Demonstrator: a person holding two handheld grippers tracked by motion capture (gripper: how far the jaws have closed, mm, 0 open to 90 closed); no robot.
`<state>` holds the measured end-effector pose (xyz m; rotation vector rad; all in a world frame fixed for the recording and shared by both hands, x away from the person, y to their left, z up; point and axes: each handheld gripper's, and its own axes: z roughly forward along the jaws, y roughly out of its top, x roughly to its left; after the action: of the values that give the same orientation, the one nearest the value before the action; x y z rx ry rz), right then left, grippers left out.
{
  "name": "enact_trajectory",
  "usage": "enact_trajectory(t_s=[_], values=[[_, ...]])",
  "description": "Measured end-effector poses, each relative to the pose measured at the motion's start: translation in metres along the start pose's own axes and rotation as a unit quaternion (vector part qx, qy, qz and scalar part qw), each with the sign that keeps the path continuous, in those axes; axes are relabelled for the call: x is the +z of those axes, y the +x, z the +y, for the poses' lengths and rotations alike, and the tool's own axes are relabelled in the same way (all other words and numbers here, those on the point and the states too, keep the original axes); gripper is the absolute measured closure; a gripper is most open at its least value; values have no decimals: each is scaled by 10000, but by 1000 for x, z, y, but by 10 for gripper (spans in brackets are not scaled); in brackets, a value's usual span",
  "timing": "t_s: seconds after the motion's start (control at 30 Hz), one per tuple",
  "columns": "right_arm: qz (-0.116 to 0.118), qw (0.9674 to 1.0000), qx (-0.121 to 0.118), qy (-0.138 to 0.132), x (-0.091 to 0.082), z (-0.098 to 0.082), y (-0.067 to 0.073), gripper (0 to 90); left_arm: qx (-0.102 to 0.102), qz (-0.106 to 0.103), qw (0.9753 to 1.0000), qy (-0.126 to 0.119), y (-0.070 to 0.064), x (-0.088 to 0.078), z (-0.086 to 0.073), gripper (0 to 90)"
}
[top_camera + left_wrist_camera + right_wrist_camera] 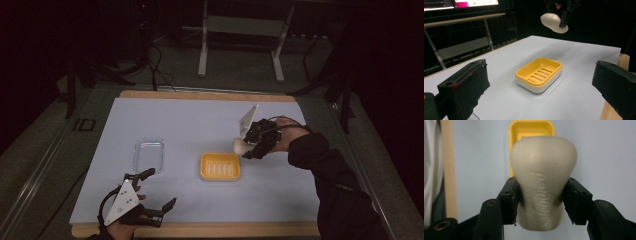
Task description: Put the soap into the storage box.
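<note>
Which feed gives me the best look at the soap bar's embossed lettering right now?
The right gripper view: the soap bar sits close between the right gripper pads, its raised lettering facing the camera. The left gripper view shows it far off, held aloft; the high view shows a small pale lump beside the yellow soap dish.

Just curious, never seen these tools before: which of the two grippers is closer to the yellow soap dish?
The right. The right gripper holds a soap bar in the air just beside the soap dish's far right corner; the left gripper waits open near the table's front edge, farther off.
</note>
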<state>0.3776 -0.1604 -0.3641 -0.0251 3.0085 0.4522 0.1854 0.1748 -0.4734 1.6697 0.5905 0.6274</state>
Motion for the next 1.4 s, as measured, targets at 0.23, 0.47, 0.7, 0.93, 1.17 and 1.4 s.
enact_trajectory(t_s=[0.23, 0.47, 0.7, 0.93, 1.17, 1.4], values=[[63, 9999, -132, -55, 13, 11, -1, 498, 12, -10, 10000, 15, 0, 0, 0, 7], [214, 9993, -220, -197, 28, 22, -3, 498, 17, -19, 10000, 16, 0, 0, 0, 7], [362, 9984, -155, -414, 50, 23, -6, 498, 8, -19, 10000, -15, -1, -1, 0, 7], [392, 9973, -140, -600, 70, 17, -8, 497, 31, -20, 10000, 18, -1, -1, 0, 7], [340, 9971, -120, -666, 88, 16, -8, 497, 21, -14, 10000, 1, 0, -1, 0, 7], [377, 9976, -168, -557, 112, 9, -9, 497, 34, -16, 10000, 15, 0, -1, 0, 7]])
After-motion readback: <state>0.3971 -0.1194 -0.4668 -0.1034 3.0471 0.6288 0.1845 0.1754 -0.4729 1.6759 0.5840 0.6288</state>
